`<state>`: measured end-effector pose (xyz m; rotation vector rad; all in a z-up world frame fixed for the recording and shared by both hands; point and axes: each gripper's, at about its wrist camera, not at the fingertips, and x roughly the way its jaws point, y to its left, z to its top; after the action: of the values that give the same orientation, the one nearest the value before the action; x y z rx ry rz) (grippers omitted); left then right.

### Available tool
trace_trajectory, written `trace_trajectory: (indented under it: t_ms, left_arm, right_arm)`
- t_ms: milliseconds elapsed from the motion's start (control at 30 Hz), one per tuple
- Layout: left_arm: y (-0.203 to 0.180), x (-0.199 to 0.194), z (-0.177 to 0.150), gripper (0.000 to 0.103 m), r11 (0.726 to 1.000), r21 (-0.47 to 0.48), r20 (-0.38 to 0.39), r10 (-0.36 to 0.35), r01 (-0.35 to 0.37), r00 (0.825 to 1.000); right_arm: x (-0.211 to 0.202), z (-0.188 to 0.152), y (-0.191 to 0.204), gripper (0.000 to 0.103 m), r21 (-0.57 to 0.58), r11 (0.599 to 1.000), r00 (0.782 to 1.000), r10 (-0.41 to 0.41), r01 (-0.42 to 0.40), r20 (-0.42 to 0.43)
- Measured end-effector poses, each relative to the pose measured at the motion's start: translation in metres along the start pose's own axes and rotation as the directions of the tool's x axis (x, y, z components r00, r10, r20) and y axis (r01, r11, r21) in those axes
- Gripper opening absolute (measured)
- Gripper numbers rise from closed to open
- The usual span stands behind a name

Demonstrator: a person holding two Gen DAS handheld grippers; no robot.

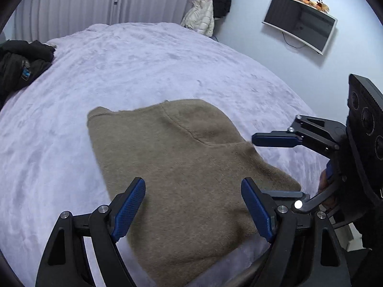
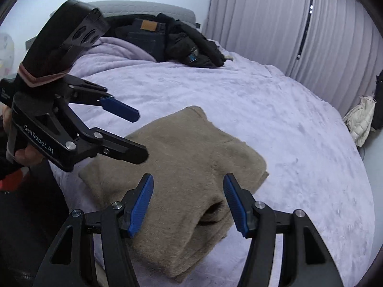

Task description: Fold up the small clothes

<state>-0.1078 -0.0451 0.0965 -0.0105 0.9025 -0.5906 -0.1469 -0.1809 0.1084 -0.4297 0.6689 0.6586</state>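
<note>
Bare blanket (image 2: 287,124) rings the sweater (image 2: 182,167); dark clothes (image 2: 191,45) crowd the headboard end.

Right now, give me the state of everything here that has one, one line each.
Tan fuzzy knit garment: folded into layers, lying on the bed, not gripped.
Left gripper: open, empty, over the garment.
Right gripper: open, empty, over the garment.
Lavender plush blanket: spread over the bed.
Wall-mounted screen: dark.
Pleated grey curtains: drawn shut.

Left gripper (image 2: 141,135) body: white lettering read "GenRobot.AI".
Jeans (image 2: 146,37) patch: tan label, too small to read.
Black jacket (image 1: 21,64) tag: blue-and-white, unreadable.
TV (image 1: 300,22): screen was dark, no text.
</note>
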Motion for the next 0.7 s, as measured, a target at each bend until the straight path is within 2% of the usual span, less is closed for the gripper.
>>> trace_trajectory:
  t_ms: [100,167,200,333,400,467,533,567,600,633,667,700]
  left_arm:
    - [0.003,0.025,-0.012,0.083,1.0,-0.013,-0.074,0.025,-0.026,0.997]
    - [0.0,0.024,-0.022,0.083,1.0,-0.005,-0.063,0.018,-0.019,0.998]
    - [-0.004,0.022,-0.024,0.083,0.999,0.014,-0.055,0.03,-0.03,0.998]
    - [-0.017,0.024,-0.018,0.083,0.994,0.063,-0.072,0.097,-0.092,0.993]
    - [-0.024,0.022,-0.011,0.083,0.995,0.068,-0.067,0.073,-0.069,0.995]
    - [-0.03,0.023,-0.009,0.083,0.997,0.071,-0.057,0.047,-0.043,0.997]
    - [-0.035,0.035,-0.009,0.083,0.997,0.069,-0.078,0.042,-0.036,0.996]
    - [-0.037,0.041,-0.011,0.083,0.996,0.068,-0.088,0.058,-0.052,0.994]
    - [-0.039,0.045,-0.013,0.083,0.995,0.072,-0.089,0.079,-0.072,0.993]
    - [-0.042,0.047,-0.014,0.083,0.993,0.078,-0.085,0.093,-0.086,0.992]
    - [-0.044,0.048,-0.015,0.084,0.992,0.083,-0.081,0.104,-0.097,0.991]
    - [-0.046,0.049,-0.015,0.089,0.991,0.085,-0.083,0.106,-0.099,0.991]
  right_arm:
    - [0.018,-0.014,0.0,0.064,-0.001,0.996,0.994,0.09,-0.09,-0.069]
    - [0.034,-0.032,-0.003,0.064,0.039,0.988,0.975,0.155,-0.15,-0.161]
    - [0.038,-0.04,-0.004,0.064,0.072,0.981,0.967,0.189,-0.179,-0.174]
    - [0.02,-0.039,-0.014,0.064,0.108,0.973,0.97,0.217,-0.205,-0.11]
    - [0.006,-0.027,-0.04,0.065,0.177,0.957,0.971,0.236,-0.228,-0.025]
    - [0.0,-0.018,-0.075,0.065,0.258,0.943,0.977,0.208,-0.211,0.039]
    - [0.007,-0.013,-0.107,0.065,0.352,0.92,0.984,0.17,-0.176,0.047]
    - [0.017,-0.011,-0.121,0.063,0.398,0.903,0.986,0.165,-0.159,0.02]
    - [0.033,-0.011,-0.134,0.049,0.45,0.879,0.982,0.185,-0.156,-0.021]
    - [0.048,-0.012,-0.142,0.042,0.484,0.859,0.974,0.22,-0.169,-0.052]
    - [0.06,-0.014,-0.146,0.04,0.51,0.84,0.964,0.256,-0.185,-0.072]
    - [0.072,-0.016,-0.148,0.04,0.527,0.827,0.956,0.283,-0.198,-0.084]
